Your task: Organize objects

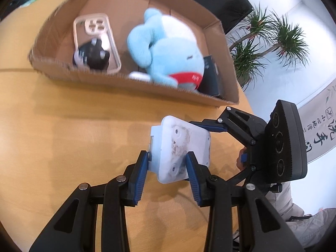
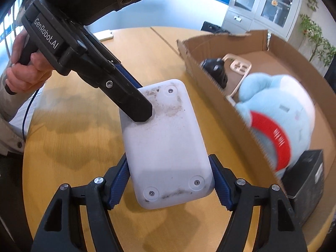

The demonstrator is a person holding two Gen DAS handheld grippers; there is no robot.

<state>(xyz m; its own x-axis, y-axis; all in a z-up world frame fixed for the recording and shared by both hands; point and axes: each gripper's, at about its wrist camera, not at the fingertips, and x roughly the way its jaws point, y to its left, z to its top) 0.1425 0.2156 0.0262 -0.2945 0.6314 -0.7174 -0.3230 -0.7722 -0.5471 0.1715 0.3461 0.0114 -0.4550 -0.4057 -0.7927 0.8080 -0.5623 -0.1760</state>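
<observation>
A white plastic box with screw holes and grime (image 1: 180, 149) (image 2: 166, 142) is held above the wooden table (image 1: 63, 126) between both grippers. My left gripper (image 1: 168, 163) is shut on one end of it. My right gripper (image 2: 170, 178) is shut on the other end; it also shows in the left wrist view (image 1: 212, 127). The cardboard box (image 1: 147, 84) (image 2: 247, 121) stands just beyond, holding a blue plush toy (image 1: 168, 48) (image 2: 279, 113), a clear phone case (image 1: 94, 33) (image 2: 239, 69), a black round object (image 1: 92, 55) (image 2: 216, 69) and a black box (image 1: 212, 75) (image 2: 306, 178).
A potted plant (image 1: 266, 40) stands beyond the table's right edge. A person's hand (image 2: 23, 71) grips the left gripper's handle. A cabinet (image 2: 264, 2) stands at the back wall. A flat white object (image 2: 105, 36) lies on the far table.
</observation>
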